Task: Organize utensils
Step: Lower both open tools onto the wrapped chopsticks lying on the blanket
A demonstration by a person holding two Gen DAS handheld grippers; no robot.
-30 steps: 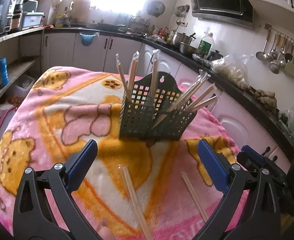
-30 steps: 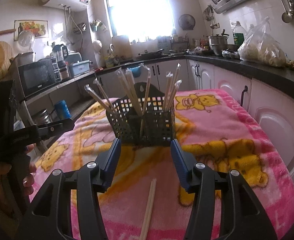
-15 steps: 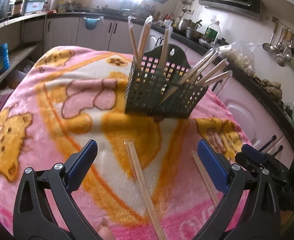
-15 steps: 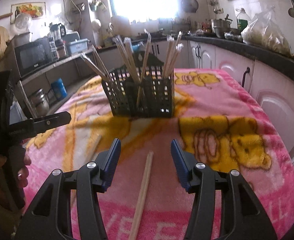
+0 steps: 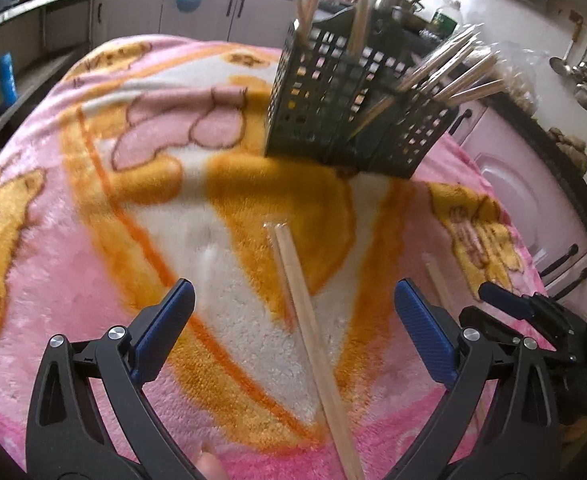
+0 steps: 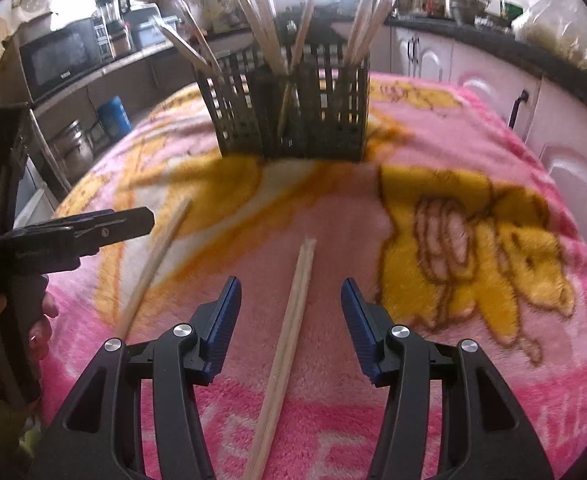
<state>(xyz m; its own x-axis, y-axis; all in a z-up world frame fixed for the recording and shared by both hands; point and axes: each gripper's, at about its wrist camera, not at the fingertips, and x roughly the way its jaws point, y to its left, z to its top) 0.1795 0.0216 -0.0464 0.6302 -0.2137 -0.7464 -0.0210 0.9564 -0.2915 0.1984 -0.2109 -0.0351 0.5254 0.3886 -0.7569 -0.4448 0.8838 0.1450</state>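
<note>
A dark lattice utensil basket stands on the pink cartoon blanket, holding several wrapped chopstick pairs upright. Two wrapped pairs lie flat in front of it. One pair runs between the fingers of my left gripper, which is open and above it. The other pair lies between the fingers of my right gripper, open too, with its pads clear of the wood. The left gripper also shows at the left edge of the right wrist view, held by a hand.
Kitchen counters and pale cabinets ring the table. A microwave sits on a shelf at the left, ladles hang on the right wall. The blanket edge falls away close to both grippers.
Both grippers have sunk toward the blanket and tipped downward. The basket has risen in both views, and each loose chopstick pair now lies between a gripper's fingers.
</note>
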